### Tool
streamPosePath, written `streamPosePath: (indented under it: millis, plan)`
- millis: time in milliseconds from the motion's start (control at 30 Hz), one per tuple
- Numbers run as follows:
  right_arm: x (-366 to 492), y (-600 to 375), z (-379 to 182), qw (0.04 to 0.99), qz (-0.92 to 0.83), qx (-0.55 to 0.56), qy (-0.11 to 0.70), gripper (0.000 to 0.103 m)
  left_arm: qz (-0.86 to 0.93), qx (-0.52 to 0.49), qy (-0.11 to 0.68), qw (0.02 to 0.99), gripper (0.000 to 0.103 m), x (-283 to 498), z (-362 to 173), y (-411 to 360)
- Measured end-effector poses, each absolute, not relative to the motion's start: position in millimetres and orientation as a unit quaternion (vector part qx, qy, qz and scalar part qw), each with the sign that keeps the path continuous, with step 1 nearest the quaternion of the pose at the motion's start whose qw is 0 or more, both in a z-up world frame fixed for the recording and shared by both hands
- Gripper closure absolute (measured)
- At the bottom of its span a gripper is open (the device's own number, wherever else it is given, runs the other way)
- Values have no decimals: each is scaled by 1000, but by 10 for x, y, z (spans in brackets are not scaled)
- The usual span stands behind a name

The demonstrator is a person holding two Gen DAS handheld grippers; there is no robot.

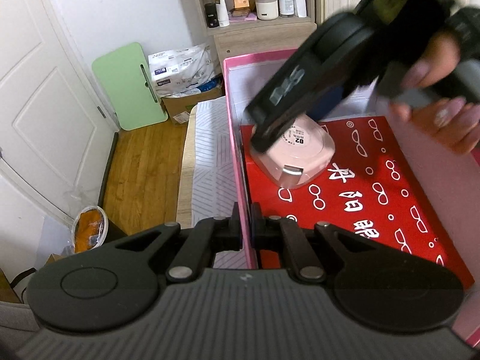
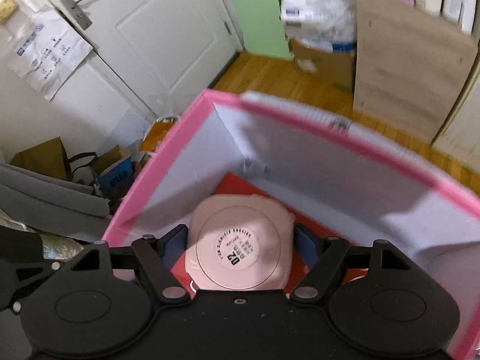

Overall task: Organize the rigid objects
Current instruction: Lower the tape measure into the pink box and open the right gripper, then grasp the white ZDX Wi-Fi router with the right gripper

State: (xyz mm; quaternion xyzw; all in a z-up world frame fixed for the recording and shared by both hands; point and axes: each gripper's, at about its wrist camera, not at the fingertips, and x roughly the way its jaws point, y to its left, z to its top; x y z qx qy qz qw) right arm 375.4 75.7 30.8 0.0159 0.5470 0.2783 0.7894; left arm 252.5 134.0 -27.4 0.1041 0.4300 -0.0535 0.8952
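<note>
A pink box with white inner walls holds a red carton printed with white glasses. On that carton rests a square pale-pink case with a round "02" label. My left gripper is shut on the box's left wall near its rim. My right gripper, held by a person's hand, reaches down into the box. In the right wrist view the case lies between the wide-spread fingers of the right gripper. The blue pads stand right beside its sides, and a thin gap shows on the right.
A striped cloth surface lies left of the box, and beyond it is wooden floor. A green board, a filled cardboard box, a shelf with bottles and jars and a white door stand around. Paper bags sit on the floor.
</note>
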Motion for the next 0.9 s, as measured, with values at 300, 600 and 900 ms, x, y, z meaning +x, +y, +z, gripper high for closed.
streamPosePath:
  millis: [300,600,900]
  plan:
    - [3146,-26,1072,832,282,56,475,21,-54,102,430,896,99,2523,-273,1360]
    - [2291,-866,1063,841,304,44,445,21,-57,102,429,896,99,2519,-274,1344]
    - [1699,-952,478,836,249,-51,486,26,-56,106,425,897,99,2503,-268,1347]
